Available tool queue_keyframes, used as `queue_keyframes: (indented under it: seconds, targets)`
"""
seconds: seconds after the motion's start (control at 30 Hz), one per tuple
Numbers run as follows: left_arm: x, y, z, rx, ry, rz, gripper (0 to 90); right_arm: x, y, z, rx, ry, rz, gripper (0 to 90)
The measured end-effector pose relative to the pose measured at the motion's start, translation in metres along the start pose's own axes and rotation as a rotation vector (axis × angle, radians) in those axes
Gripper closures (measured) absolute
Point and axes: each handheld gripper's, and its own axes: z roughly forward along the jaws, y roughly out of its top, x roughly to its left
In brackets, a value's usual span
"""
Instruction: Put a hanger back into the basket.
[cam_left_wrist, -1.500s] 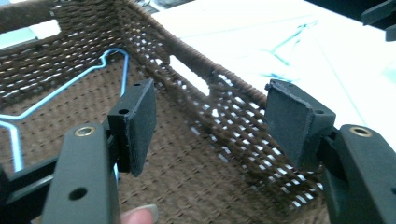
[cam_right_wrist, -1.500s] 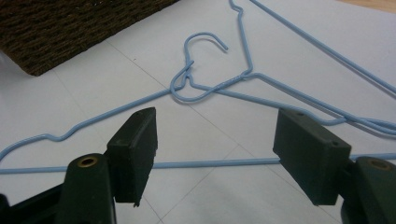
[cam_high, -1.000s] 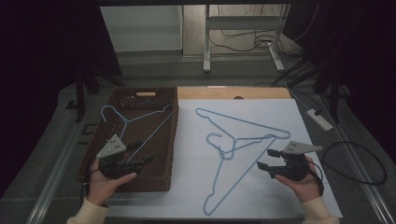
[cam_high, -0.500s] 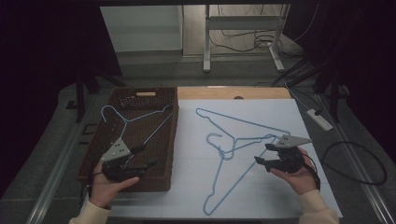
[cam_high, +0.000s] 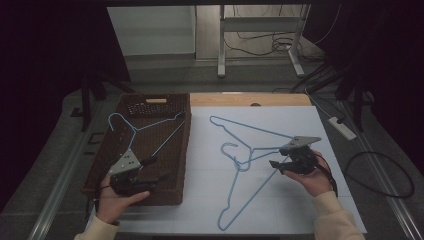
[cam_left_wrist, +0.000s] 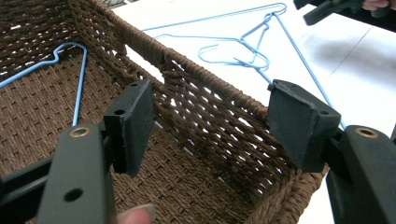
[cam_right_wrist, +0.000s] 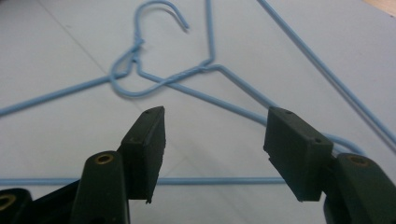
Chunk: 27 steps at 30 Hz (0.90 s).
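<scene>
Two blue wire hangers lie interlinked on the white sheet (cam_high: 300, 200): one (cam_high: 250, 129) reaches to the far left, the other (cam_high: 231, 192) runs toward the front edge. Their twisted necks (cam_right_wrist: 135, 60) meet just ahead of my right gripper (cam_high: 276, 167) (cam_right_wrist: 215, 149). That gripper hovers open low over the wires; its jaws have just been closing a little, and no wire is pressed between the pads. A third blue hanger (cam_high: 150, 126) (cam_left_wrist: 81, 79) lies in the brown wicker basket (cam_high: 187, 130) (cam_left_wrist: 210, 107). My left gripper (cam_high: 157, 169) (cam_left_wrist: 210, 126) stands open and holds nothing over the basket's front right corner.
The basket sits left of the white sheet, its right wall along the sheet's edge. A bare wooden strip (cam_high: 280, 99) runs behind the sheet. A power strip (cam_high: 342, 127) and a black cable loop (cam_high: 380, 175) lie off the table's right side.
My right gripper has slid left and slightly away from the person, closer to the hangers' necks. The left gripper has stayed over the basket's front.
</scene>
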Motion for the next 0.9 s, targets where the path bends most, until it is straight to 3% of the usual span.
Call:
queue_keyframes:
  seconds: [0.27, 0.3, 0.37, 0.53, 0.67, 0.7, 0.9]
  targets:
    - [0.000, 0.000, 0.000, 0.001, -0.001, 0.003, 33.1, -0.024, 0.024, 0.030, 0.113, 0.028, -0.045, 43.8]
    - [0.000, -0.001, 0.000, 0.000, -0.002, 0.002, 33.1, -0.031, 0.031, 0.041, 0.161, 0.039, -0.083, 45.0]
    - [0.000, -0.001, 0.000, 0.002, -0.003, 0.002, 33.1, -0.033, 0.033, 0.044, 0.176, 0.045, -0.100, 45.5]
    - [0.001, -0.001, -0.001, 0.001, -0.001, 0.004, 33.1, -0.048, 0.042, 0.067, 0.283, 0.070, -0.192, 47.1]
    - [0.001, -0.002, 0.000, 0.005, 0.000, 0.005, 33.1, -0.053, 0.045, 0.073, 0.346, 0.069, -0.210, 49.1]
    - [0.001, -0.002, 0.000, 0.005, 0.000, 0.004, 33.1, -0.052, 0.047, 0.074, 0.387, 0.050, -0.259, 50.0]
    - [0.002, -0.002, 0.000, 0.005, 0.004, 0.003, 33.1, -0.055, 0.053, 0.078, 0.416, 0.064, -0.310, 46.1]
